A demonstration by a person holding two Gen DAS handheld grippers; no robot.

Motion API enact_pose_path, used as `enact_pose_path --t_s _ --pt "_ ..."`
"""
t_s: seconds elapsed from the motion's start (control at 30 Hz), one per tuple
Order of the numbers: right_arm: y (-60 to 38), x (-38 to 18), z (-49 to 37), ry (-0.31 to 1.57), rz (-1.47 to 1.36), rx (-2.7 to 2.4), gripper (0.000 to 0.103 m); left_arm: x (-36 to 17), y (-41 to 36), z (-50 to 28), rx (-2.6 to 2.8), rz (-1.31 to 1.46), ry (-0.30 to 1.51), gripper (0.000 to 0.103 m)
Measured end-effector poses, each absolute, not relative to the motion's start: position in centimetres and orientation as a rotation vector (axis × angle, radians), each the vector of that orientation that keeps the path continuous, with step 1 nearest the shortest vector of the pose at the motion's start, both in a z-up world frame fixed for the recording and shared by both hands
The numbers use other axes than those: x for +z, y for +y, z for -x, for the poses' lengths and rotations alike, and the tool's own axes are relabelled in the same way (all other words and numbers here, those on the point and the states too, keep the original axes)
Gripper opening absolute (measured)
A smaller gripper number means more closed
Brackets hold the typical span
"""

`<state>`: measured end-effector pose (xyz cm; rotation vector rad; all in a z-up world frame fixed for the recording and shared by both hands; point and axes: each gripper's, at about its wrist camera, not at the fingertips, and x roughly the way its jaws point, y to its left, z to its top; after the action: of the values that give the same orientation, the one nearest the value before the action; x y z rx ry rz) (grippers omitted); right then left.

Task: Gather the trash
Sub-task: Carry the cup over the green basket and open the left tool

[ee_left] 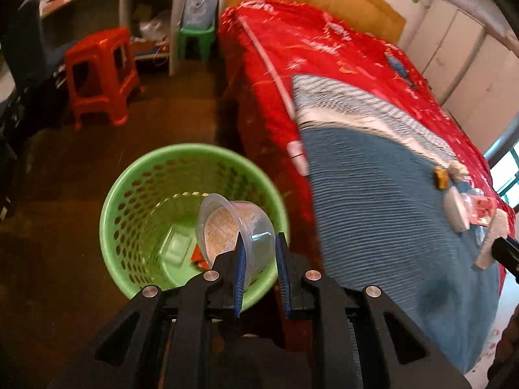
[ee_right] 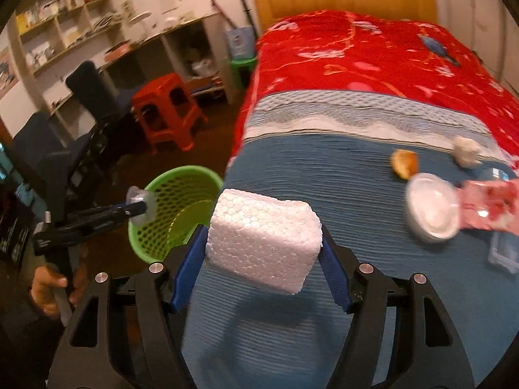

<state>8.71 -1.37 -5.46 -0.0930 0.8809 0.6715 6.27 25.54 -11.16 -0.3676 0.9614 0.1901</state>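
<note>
Holding a clear plastic cup (ee_left: 235, 236) over the green basket (ee_left: 129, 194), your left gripper (ee_left: 259, 259) has its fingers pinched on the cup's wall, one finger inside the rim and one outside. The cup lies tilted on its side, mouth toward the left, with a printed label showing through it. The basket stands on the dark floor (ee_left: 162, 113) just beside the bed (ee_left: 373, 194) and already contains a clear plastic tray (ee_left: 176, 248) and a scrap of red wrapper (ee_left: 197, 254). Farther left and behind it stands a red stool (ee_left: 100, 74).

To the right, your right gripper (ee_right: 264, 249) has its fingers spread wide and clamped on both sides of a white foam block (ee_right: 264, 240), held above the blue blanket (ee_right: 324, 178). Farther right on the blanket lie a piece of orange peel (ee_right: 404, 162), a crumpled white tissue (ee_right: 467, 150), a round white lid (ee_right: 433, 209) and a pink and red wrapper (ee_right: 489, 209), close together. The lid touches the wrapper.
</note>
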Motion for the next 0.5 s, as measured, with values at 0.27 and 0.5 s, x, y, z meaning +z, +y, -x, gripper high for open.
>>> enact_pose_path --t_s 0.27,0.5 --pt "4.3 -7.5 -9.1 0.934 0.145 0.727 0.067 -14.1 28.7 -6.4 0.199 0.473 1.008 0.018" --pt "7.6 -9.2 -9.6 0.973 0.151 0.758 0.067 -14.2 30.0 -6.2 0.225 0.478 1.005 0.044"
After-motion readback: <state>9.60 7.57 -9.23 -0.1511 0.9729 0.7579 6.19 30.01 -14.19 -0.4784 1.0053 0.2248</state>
